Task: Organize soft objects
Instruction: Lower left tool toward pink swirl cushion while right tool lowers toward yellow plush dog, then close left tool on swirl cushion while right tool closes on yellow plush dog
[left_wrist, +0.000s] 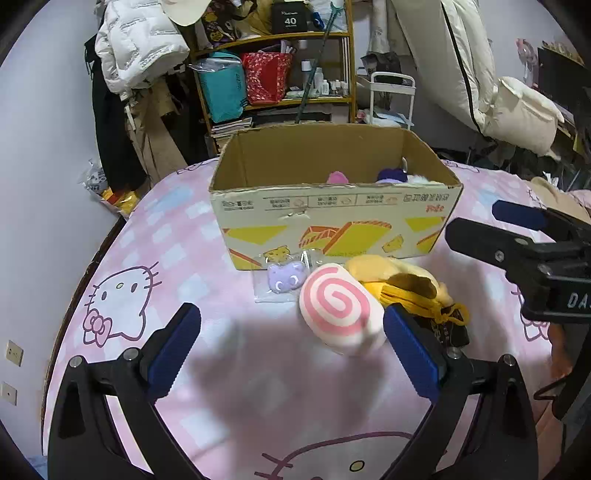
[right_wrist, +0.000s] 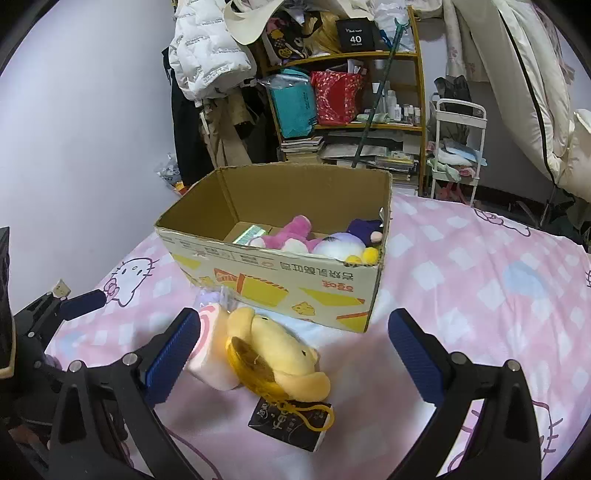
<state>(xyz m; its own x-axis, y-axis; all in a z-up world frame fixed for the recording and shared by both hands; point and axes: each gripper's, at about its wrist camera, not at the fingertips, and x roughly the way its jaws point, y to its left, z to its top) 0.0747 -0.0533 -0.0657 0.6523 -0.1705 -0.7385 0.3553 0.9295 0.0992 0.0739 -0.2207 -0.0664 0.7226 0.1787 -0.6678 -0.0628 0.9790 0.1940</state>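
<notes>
Cardboard box (left_wrist: 332, 221) sits on the pink Hello Kitty bedspread (left_wrist: 221, 369), w/ a pink plush (right_wrist: 291, 236) and a purple-white plush (right_wrist: 343, 243) inside. Just in front of the box: pink swirl roll plush (left_wrist: 340, 308), touching it a yellow plush (right_wrist: 280, 354) w/ a black tag (right_wrist: 291, 424), and a small purple cat charm in a clear bag (left_wrist: 282, 280) by the box wall. Left gripper (left_wrist: 291, 347) spread wide, empty, its right finger touching the roll. Right gripper (right_wrist: 295, 350) also wide, empty, over the yellow plush.
</notes>
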